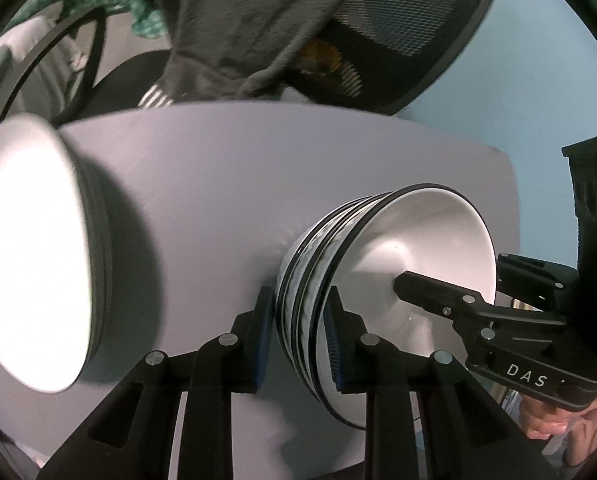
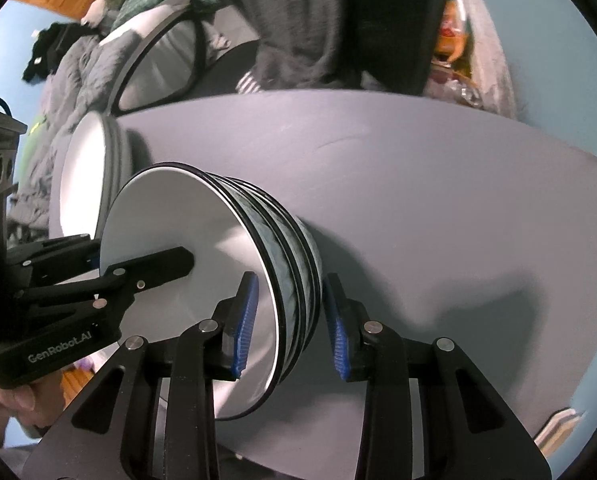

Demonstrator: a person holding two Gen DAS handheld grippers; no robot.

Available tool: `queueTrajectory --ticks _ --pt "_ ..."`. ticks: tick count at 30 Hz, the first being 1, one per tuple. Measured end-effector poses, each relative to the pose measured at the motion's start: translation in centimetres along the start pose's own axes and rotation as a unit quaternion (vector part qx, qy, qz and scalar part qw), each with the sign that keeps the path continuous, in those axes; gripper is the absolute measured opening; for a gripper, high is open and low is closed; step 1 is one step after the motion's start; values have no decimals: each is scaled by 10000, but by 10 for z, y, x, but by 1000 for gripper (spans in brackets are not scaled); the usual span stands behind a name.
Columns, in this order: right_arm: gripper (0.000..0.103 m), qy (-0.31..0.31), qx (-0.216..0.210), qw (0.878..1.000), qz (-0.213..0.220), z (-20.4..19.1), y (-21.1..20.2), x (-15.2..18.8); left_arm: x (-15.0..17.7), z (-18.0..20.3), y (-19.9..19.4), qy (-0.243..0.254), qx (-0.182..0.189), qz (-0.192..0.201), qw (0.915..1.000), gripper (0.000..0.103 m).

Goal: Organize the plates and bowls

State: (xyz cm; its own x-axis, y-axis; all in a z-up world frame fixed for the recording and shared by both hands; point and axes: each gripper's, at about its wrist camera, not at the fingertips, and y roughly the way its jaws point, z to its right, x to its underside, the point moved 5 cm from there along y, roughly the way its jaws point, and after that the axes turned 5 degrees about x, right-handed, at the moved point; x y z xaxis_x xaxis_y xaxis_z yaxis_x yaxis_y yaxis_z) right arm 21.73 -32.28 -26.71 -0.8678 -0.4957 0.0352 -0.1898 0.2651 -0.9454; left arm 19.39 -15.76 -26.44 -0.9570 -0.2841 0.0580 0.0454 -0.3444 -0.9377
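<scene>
grey tabletop under a draped chair; both jaws clamp the stacked bowls.

- The left gripper points steeply down. Its two blue pads press on the wall of the stacked bowls, one pad outside and one inside.
- The right gripper also points steeply down. Its jaws stand on both sides of the opposite wall of the same stack; whether both pads press on it, I cannot tell.
- A bare hand holds the right gripper from below.
- Fingers of the other hand hold the left gripper's body.
</scene>
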Motion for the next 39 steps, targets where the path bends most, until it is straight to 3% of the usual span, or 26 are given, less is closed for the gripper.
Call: queueTrajectory --ticks 13,17,20,33,39 --pt "33 -229 -76 9995 -218 -55 22 19 46 -47 -16 -486 -21 16 9988 24" --pt "33 -118 -82 9996 -244 -51 22 16 46 -51 -14 -669 252 4 9974 24" --pt "32 4 -213 9994 -272 -47 22 16 49 -56 -11 -755 188 3 9970 35" --pt "35 -178 -149 9994 -272 -52 23 21 54 -65 -7 -866 466 11 9952 45" --pt "38 -199 -90 9995 -243 -55 24 21 55 -63 -4 -856 715 -67 9937 45"
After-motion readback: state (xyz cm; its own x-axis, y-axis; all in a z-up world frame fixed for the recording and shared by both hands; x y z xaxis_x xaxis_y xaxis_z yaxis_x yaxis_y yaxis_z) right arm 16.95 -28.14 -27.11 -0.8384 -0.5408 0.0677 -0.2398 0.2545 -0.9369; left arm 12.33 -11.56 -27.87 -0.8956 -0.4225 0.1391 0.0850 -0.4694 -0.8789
